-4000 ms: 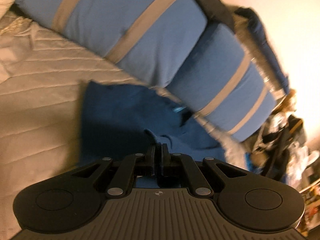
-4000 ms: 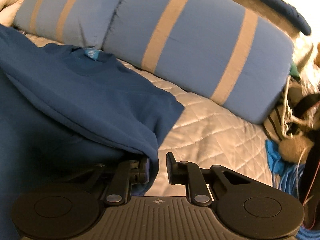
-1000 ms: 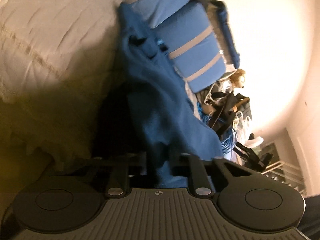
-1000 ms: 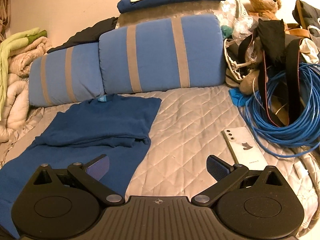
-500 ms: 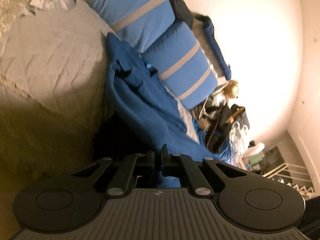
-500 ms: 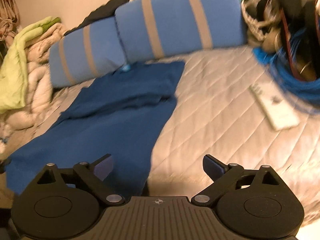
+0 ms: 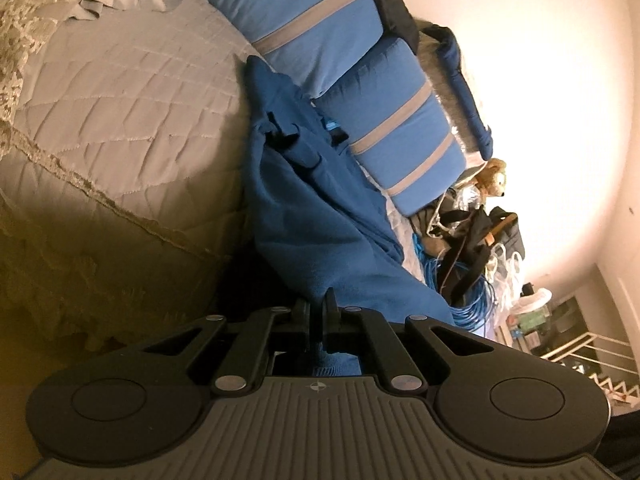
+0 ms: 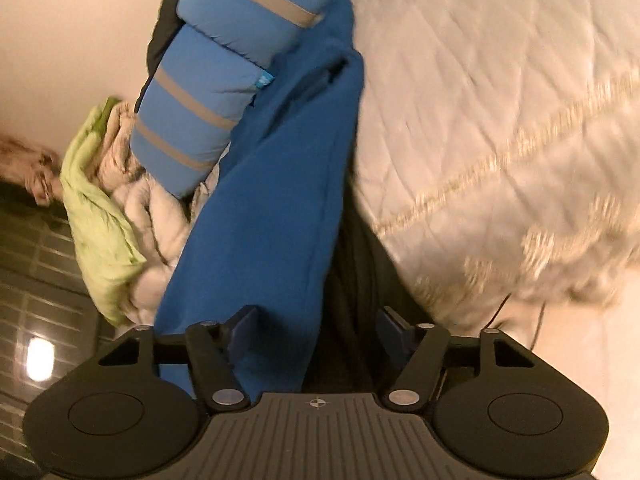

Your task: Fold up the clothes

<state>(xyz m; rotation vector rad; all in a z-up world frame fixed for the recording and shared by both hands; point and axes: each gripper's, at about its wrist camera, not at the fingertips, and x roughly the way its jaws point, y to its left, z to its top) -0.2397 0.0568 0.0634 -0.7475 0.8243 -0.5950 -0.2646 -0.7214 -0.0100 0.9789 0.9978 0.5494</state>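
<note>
My left gripper (image 7: 318,316) was clamped tight on the hem of the blue shirt (image 7: 320,208), which trailed toward one o'clock across the quilted bedspread (image 7: 120,92) to the striped pillows (image 7: 384,120). My right gripper (image 8: 316,330) was closing, half open, with the shirt's edge (image 8: 288,200) between its jaws, unpinched. Green bedding (image 8: 96,216) lay at nine o'clock.

Probably bedroom: quilted bed (image 7: 120,80), pillows (image 7: 288,4).

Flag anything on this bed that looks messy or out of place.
The blue shirt is bunched near its collar instead of lying flat. Past the striped pillows, a tangle of blue cable, bags and a teddy bear crowds the bed's end.
</note>
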